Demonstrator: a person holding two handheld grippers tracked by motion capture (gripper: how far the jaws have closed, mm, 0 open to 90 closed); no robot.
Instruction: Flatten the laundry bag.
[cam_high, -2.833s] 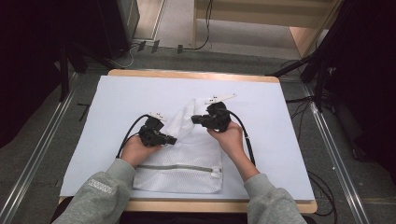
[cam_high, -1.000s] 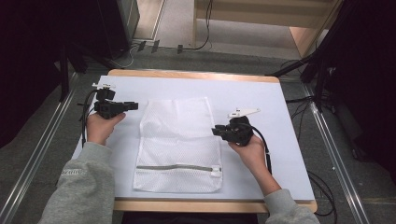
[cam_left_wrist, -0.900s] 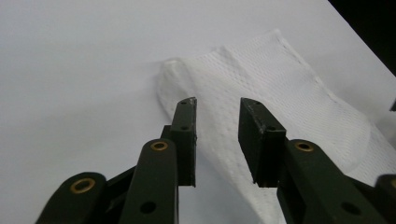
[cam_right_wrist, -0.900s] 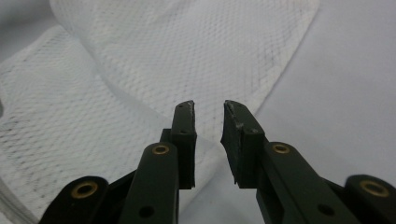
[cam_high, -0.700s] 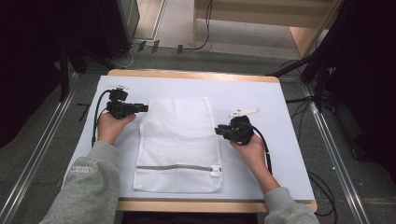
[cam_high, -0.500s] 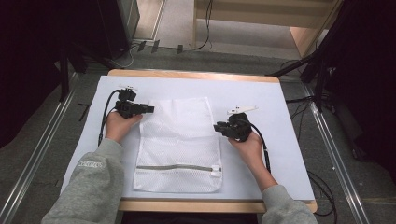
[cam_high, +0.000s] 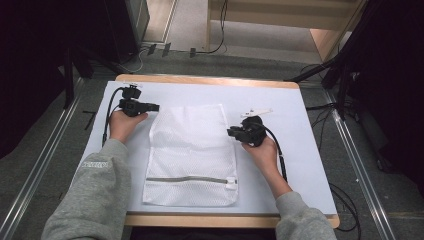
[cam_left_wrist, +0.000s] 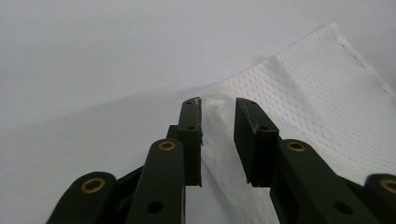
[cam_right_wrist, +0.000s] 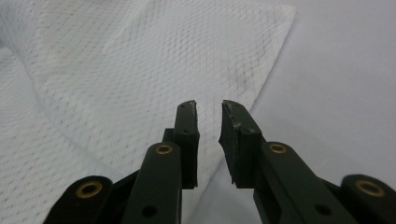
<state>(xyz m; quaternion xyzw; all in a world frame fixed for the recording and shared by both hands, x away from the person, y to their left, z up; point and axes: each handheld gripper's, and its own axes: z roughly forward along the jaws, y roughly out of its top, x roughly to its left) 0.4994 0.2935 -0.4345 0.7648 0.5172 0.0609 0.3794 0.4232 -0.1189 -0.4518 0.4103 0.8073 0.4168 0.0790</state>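
Mesh bag (cam_high: 192, 155) flat on sheet (cam_high: 295, 145) covering table (cam_high: 210, 80), zipper end nearest the person. Left gripper (cam_high: 150, 106) at bag's far left corner; right gripper (cam_high: 231, 132) at its right edge, midway.

We note even, soft overhead light on the white surface (cam_high: 300, 125), with dark surroundings at both sides of the high view. Shadows are faint. In both tool views the near black parts are slightly soft, the mesh bag (cam_right_wrist: 140, 60) sharper; no glare.
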